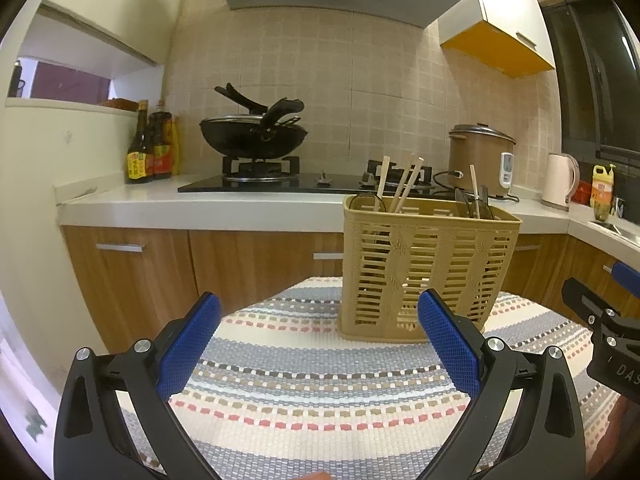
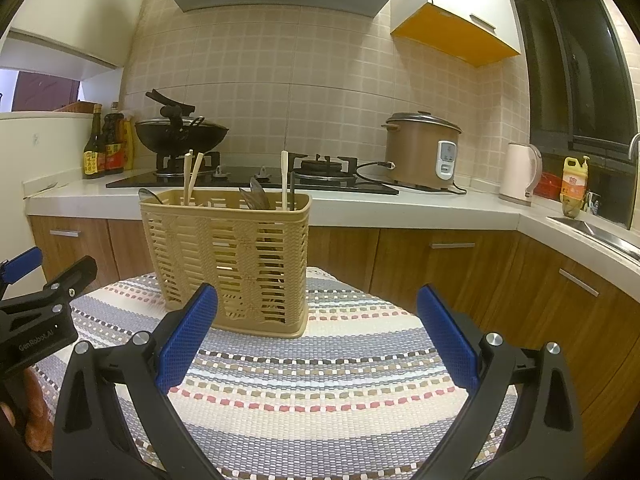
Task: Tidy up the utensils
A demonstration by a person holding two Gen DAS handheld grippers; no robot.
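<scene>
One woven tan utensil basket (image 2: 230, 256) stands on one striped mat (image 2: 320, 380). Three pale chopsticks (image 2: 284, 178) rise from the basket in the right wrist view, two at its left end and one toward its right, while four show in the left wrist view; the dark utensils beside them are too overlapped to count. Two tongs are visible, one left (image 1: 320, 344) and one right (image 2: 318, 340), each with two blue fingers. On the far tabletop (image 2: 360, 204): one black wok (image 2: 182, 134), one brown rice cooker (image 2: 422, 150), one pale kettle (image 2: 520, 172), one yellow pump bottle (image 2: 574, 180) and three condiment bottles (image 2: 104, 148) at the left.
</scene>
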